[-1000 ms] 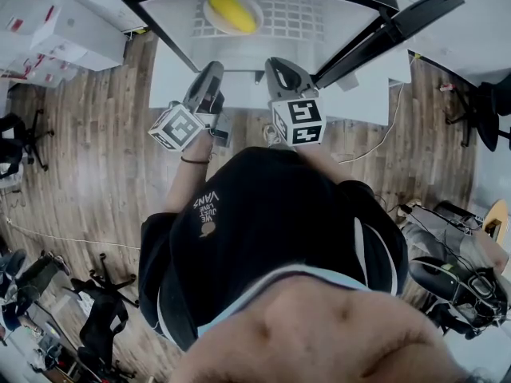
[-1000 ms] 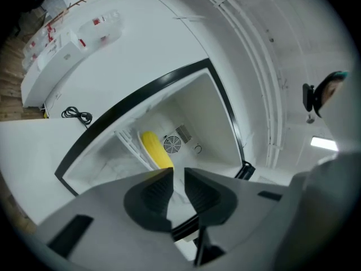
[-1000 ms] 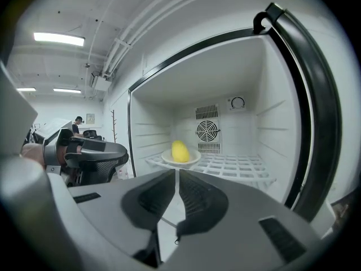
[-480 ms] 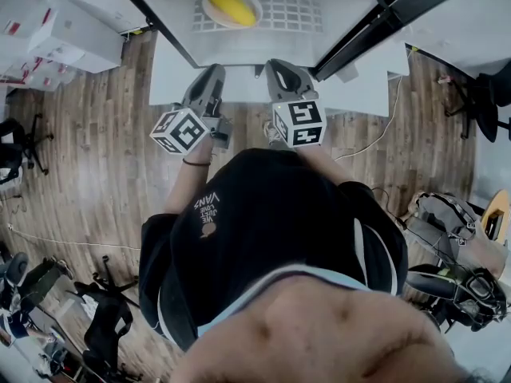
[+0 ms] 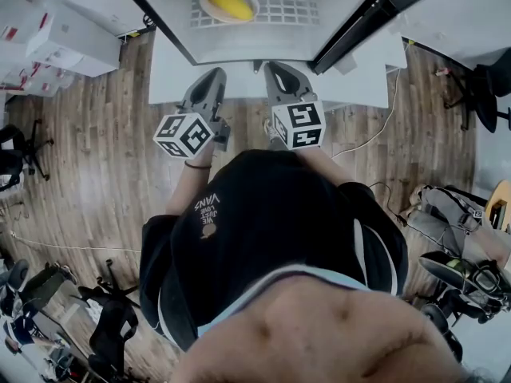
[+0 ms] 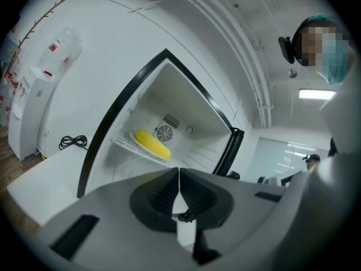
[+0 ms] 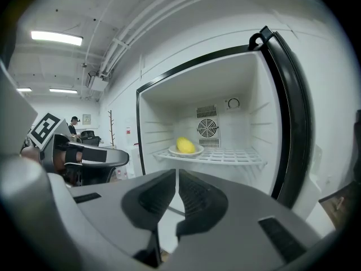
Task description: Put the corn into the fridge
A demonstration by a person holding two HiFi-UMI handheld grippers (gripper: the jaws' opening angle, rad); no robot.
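Note:
The yellow corn (image 5: 227,0) lies on a white plate (image 5: 209,8) on the wire shelf inside the open fridge (image 5: 172,30). It also shows as the corn (image 6: 152,143) in the left gripper view and the corn (image 7: 185,145) in the right gripper view. My left gripper (image 5: 214,76) hangs in front of the fridge opening, shut and holding nothing. To its right, my right gripper (image 5: 277,69) is also shut and holding nothing. Both point at the fridge from a short way off and touch nothing. The black door (image 5: 375,14) stands swung out to the right.
The fridge rests on a low white platform (image 5: 172,82) on a wooden floor. White boxes (image 5: 56,30) stand at the left and office chairs (image 5: 16,142) further out. A black cable (image 6: 73,141) lies on the platform by the wall. Another person stands at the far right in the left gripper view.
Both grippers have drawn a little back from the fridge opening. The left gripper has rolled, so its marker cube shows a different face. The corn has stayed on its plate.

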